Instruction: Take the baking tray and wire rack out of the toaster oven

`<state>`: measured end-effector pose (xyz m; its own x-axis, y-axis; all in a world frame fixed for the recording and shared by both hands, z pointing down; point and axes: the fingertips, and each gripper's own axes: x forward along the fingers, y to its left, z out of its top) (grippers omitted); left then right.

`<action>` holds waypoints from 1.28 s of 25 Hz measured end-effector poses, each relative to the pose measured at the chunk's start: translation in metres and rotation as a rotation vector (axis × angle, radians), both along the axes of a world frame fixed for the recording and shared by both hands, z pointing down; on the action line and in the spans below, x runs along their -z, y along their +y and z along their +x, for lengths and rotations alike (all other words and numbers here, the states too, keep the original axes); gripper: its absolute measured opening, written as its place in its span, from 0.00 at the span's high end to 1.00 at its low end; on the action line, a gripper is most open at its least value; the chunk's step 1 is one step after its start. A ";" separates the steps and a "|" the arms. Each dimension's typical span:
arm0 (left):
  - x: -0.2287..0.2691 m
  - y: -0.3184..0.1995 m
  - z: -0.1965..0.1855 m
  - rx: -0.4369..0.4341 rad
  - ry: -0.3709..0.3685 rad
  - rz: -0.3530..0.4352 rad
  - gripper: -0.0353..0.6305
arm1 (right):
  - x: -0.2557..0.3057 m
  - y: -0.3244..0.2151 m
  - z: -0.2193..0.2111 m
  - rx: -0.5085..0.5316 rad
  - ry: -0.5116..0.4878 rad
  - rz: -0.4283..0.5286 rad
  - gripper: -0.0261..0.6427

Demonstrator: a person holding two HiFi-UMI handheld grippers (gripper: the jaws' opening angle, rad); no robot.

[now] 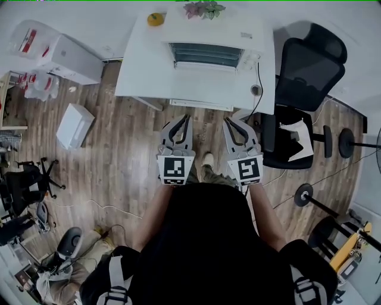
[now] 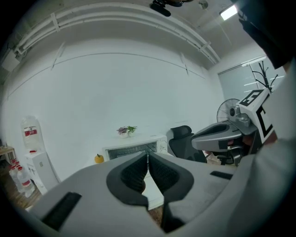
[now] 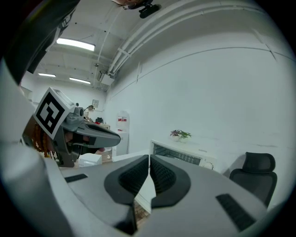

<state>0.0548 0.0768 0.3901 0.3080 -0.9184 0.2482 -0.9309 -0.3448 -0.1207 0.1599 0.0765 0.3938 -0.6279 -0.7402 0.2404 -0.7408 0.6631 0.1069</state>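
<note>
Head view | toaster oven (image 1: 205,53) crosswise, front toward person | left hand-held gripper (image 1: 186,118), right hand-held gripper (image 1: 230,121): pressed together, empty

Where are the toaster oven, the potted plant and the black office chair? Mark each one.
toaster oven (image 1: 205,55), head view, on its glass door.
potted plant (image 1: 204,9), head view, on its leaves.
black office chair (image 1: 312,62), head view, on its backrest.

The white box-shaped toaster oven (image 1: 205,52) on the far white table (image 1: 140,74) is too small in the head view to show what lies inside it. In the left gripper view, the closed jaws of the grey left gripper (image 2: 148,157) hide its lower front. At the right, the black office chair (image 3: 253,172) is partly covered.
</note>
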 end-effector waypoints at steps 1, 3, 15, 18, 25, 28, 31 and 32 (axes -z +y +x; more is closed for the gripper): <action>-0.001 -0.005 -0.002 -0.002 0.002 -0.001 0.90 | -0.001 -0.004 -0.002 0.004 0.008 0.005 0.91; -0.005 -0.015 -0.005 -0.006 0.009 -0.008 0.90 | -0.003 -0.013 -0.005 0.008 0.027 0.014 0.91; -0.002 -0.077 -0.039 -0.032 0.029 -0.009 0.90 | -0.001 -0.078 -0.050 0.007 0.065 0.003 0.91; -0.004 -0.093 -0.050 -0.039 0.037 -0.016 0.90 | 0.000 -0.093 -0.061 0.004 0.080 -0.002 0.91; -0.005 -0.128 -0.074 -0.070 0.058 -0.014 0.90 | 0.002 -0.124 -0.085 -0.017 0.116 -0.010 0.91; -0.008 -0.141 -0.085 -0.085 0.063 -0.017 0.90 | 0.001 -0.134 -0.097 -0.025 0.132 -0.008 0.91; -0.010 -0.153 -0.098 -0.087 0.067 -0.018 0.90 | 0.001 -0.144 -0.110 -0.026 0.148 -0.008 0.91; -0.011 -0.157 -0.103 -0.085 0.069 -0.019 0.90 | 0.000 -0.147 -0.114 -0.024 0.154 -0.009 0.91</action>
<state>-0.0485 -0.0798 0.4009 0.4016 -0.8836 0.2406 -0.9040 -0.4245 -0.0500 0.0460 -0.0704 0.3934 -0.5657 -0.7516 0.3392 -0.7315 0.6473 0.2142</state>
